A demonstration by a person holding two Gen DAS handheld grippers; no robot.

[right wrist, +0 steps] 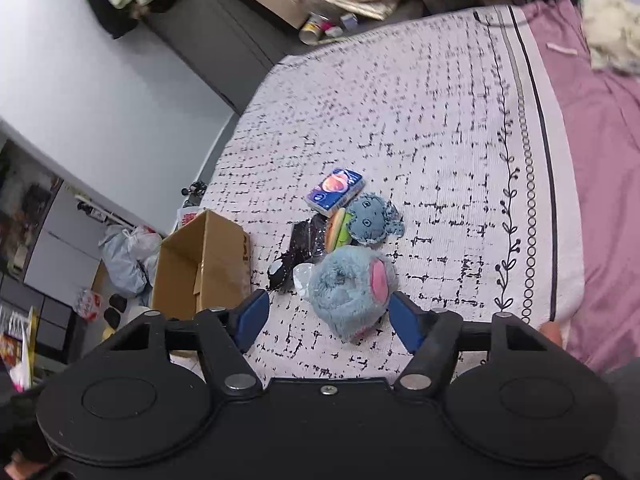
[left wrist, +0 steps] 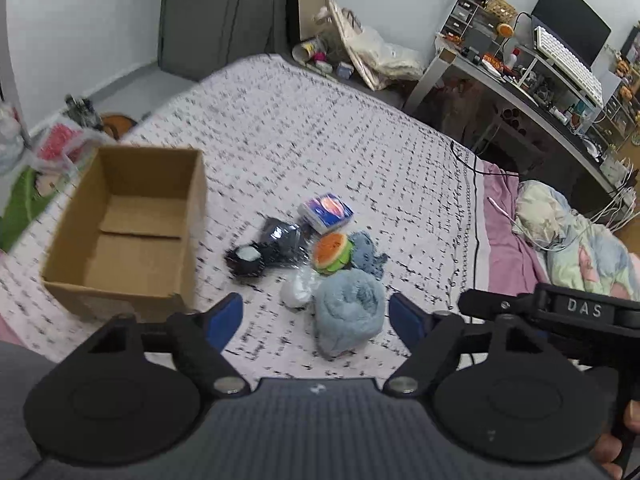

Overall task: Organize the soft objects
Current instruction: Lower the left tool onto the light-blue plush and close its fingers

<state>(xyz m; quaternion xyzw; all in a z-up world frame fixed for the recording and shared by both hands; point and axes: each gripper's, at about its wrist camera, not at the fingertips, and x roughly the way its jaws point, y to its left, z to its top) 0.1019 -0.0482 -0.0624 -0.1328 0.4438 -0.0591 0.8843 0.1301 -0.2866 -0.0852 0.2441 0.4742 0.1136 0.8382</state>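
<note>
**A:** Hovering above the bed (left wrist: 304, 120), both of your grippers point down at a small pile of soft things. What does each one hold?

**B:** Nothing. Your left gripper (left wrist: 316, 312) has its blue pads spread wide and empty. Your right gripper (right wrist: 328, 316) is just as wide, also empty, with the fluffy blue plush (right wrist: 352, 290) lying between its fingertips but below them, not yet touched.

**A:** Where do the things lie?

**B:** Near the middle of the patterned blanket, clustered and touching. The fluffy blue plush is nearest you. Behind it sit a round orange-and-green cushion (left wrist: 332, 254), a smaller blue plush with a face (right wrist: 370, 220), a blue tissue pack (left wrist: 326, 212), a dark shiny packet (left wrist: 280, 234), a black fuzzy item with a pale centre (left wrist: 246, 258) and a clear bag (left wrist: 296, 290).

**A:** And the container?

**B:** An open cardboard box (left wrist: 128, 216) stands just beside the pile, toward the bed's left edge. Nothing shows inside it, so the sorting looks barely begun.

**A:** Next move?

**B:** Probably lowering your right gripper around the fluffy plush, closing gently because it will squash, then carrying it to the box without dragging its neighbours.
</note>
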